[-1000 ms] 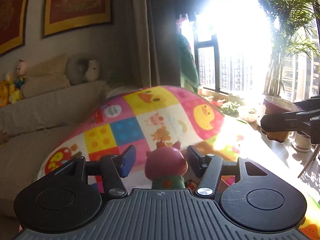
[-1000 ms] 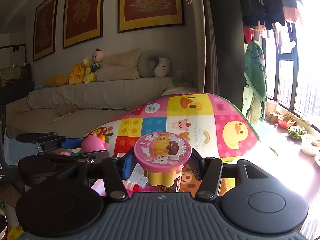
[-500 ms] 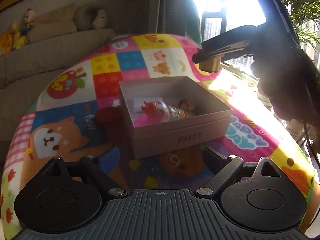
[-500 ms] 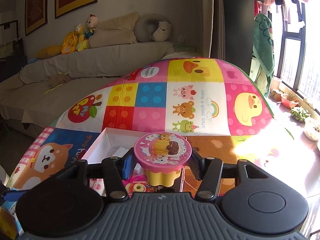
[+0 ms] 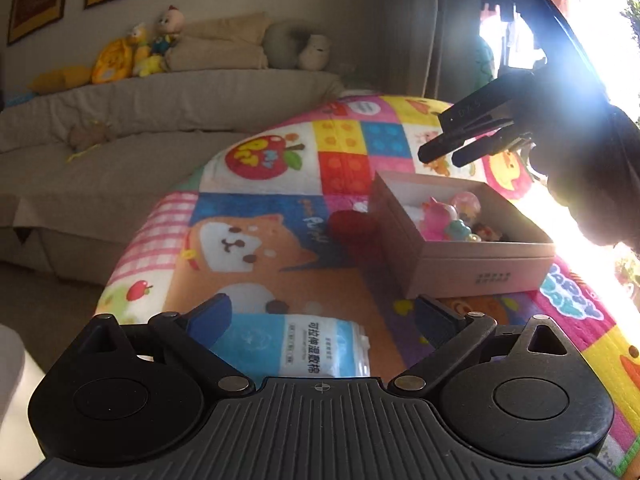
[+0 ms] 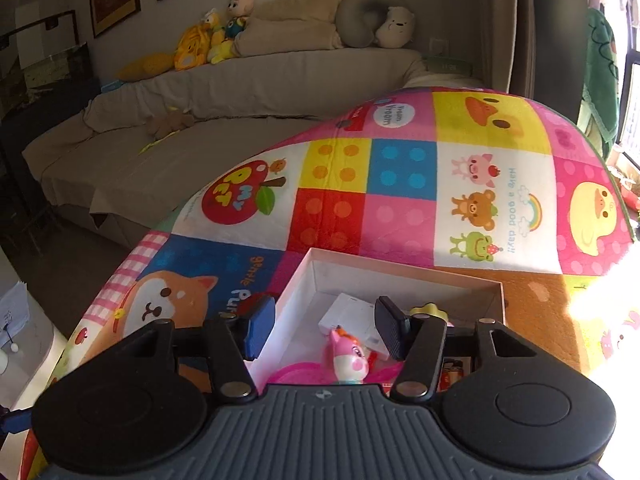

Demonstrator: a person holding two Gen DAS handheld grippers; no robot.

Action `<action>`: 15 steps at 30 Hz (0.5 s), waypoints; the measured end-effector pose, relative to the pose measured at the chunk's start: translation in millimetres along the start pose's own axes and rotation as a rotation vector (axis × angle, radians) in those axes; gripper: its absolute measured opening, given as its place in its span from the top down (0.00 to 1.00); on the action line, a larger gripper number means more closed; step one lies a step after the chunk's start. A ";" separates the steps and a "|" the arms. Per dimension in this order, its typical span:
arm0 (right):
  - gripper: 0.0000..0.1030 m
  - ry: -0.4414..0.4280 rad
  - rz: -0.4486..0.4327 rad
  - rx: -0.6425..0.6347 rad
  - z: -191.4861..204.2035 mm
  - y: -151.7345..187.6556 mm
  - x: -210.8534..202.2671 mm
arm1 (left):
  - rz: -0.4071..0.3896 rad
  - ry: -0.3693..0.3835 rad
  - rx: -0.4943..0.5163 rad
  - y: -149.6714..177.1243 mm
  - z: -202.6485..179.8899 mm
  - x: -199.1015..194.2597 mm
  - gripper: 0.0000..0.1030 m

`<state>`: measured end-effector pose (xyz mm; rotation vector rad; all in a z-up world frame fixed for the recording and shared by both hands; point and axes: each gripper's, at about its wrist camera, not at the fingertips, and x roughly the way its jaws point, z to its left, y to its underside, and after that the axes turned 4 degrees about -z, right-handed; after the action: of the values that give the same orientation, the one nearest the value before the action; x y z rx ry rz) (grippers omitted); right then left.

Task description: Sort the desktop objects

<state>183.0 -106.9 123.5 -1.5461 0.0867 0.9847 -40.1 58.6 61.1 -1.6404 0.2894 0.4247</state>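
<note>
An open cardboard box [image 5: 472, 268] stands on the patchwork mat [image 5: 256, 248] with several small toys inside, among them a pink animal figure [image 6: 349, 360] and a yellow flower-shaped piece [image 6: 426, 311]. My right gripper [image 6: 325, 328] hovers over the box [image 6: 400, 276]; its jaws are closing with nothing between them. From the left wrist it shows as dark fingers above the box's far side [image 5: 468, 140]. My left gripper [image 5: 322, 314] is low over the mat's near edge, jaws opening wide. A blue-and-white packet [image 5: 296, 348] lies on the mat between its fingers, untouched.
A red round object [image 5: 352, 224] sits against the box's left wall. The mat's edge curves away at left toward a grey sofa [image 5: 160, 120] lined with plush toys. A person's dark-gloved hand [image 5: 592, 168] carries the right gripper. Strong window glare fills the right.
The left gripper let go of the pink figure, opened wide and swung down to the packet. The right gripper dropped the pink-lidded cup, and now hangs empty over the box.
</note>
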 end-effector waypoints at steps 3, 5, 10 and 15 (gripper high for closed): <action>0.61 -0.061 0.098 -0.023 32.7 -18.5 32.6 | -0.018 -0.030 -0.031 -0.3 19.1 -6.3 0.02; 0.61 -0.055 0.164 -0.047 53.7 -30.9 64.2 | -0.018 -0.045 -0.047 2.2 28.4 -9.1 0.02; 0.59 0.077 0.284 -0.068 69.1 -43.5 145.2 | -0.016 -0.056 -0.111 15.9 46.0 -18.9 0.01; 0.64 0.226 0.334 -0.101 62.1 -43.2 195.3 | 0.003 -0.042 -0.145 24.8 55.0 -18.8 0.01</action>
<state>298.9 48.1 43.3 -1.7683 0.4727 1.0819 -73.3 109.2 42.9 -1.7700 0.2347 0.4914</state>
